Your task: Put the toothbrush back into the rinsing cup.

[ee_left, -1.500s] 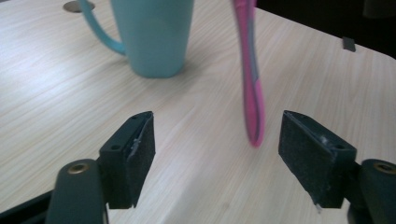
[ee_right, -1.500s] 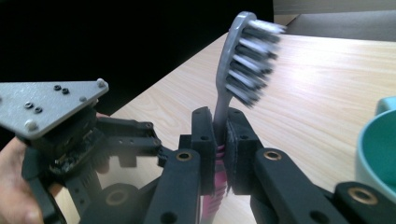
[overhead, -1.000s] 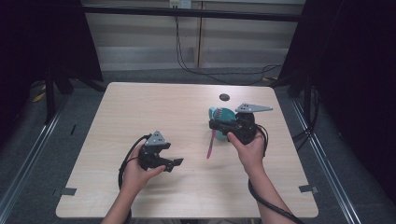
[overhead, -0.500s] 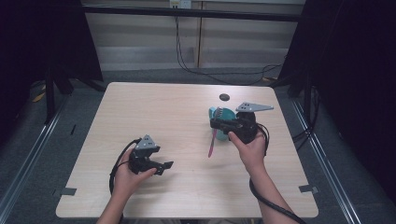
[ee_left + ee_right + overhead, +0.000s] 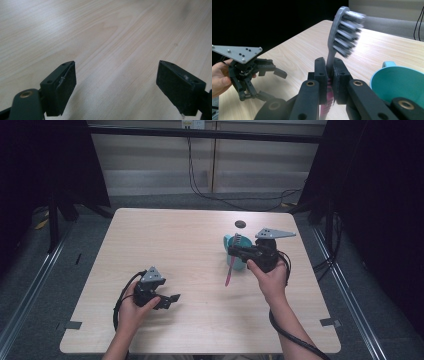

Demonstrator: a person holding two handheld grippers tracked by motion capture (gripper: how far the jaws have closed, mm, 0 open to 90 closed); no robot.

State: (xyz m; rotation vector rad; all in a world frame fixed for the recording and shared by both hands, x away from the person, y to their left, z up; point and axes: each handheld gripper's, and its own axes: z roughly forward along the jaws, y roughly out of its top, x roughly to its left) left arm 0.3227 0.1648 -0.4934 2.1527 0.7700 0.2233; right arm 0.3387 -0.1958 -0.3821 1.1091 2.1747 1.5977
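Right tool [image 5: 329, 75] was clamped on the toothbrush [image 5: 343, 30] neck, bristles up, beside the teal cup [image 5: 399, 82], probably to drop it in. Left tool [image 5: 117, 85] sat apart over bare surface [image 5: 100, 30], idle.

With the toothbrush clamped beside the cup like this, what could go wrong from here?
1. The right gripper pinches the toothbrush on its thin neck, with the pink handle hanging below; it could pivot or slip in the jaws.
2. The teal cup sits right next to the gripper; a swing of the handle may knock or tip it.
3. The left gripper hangs open, away from the cup, so nothing steadies it.
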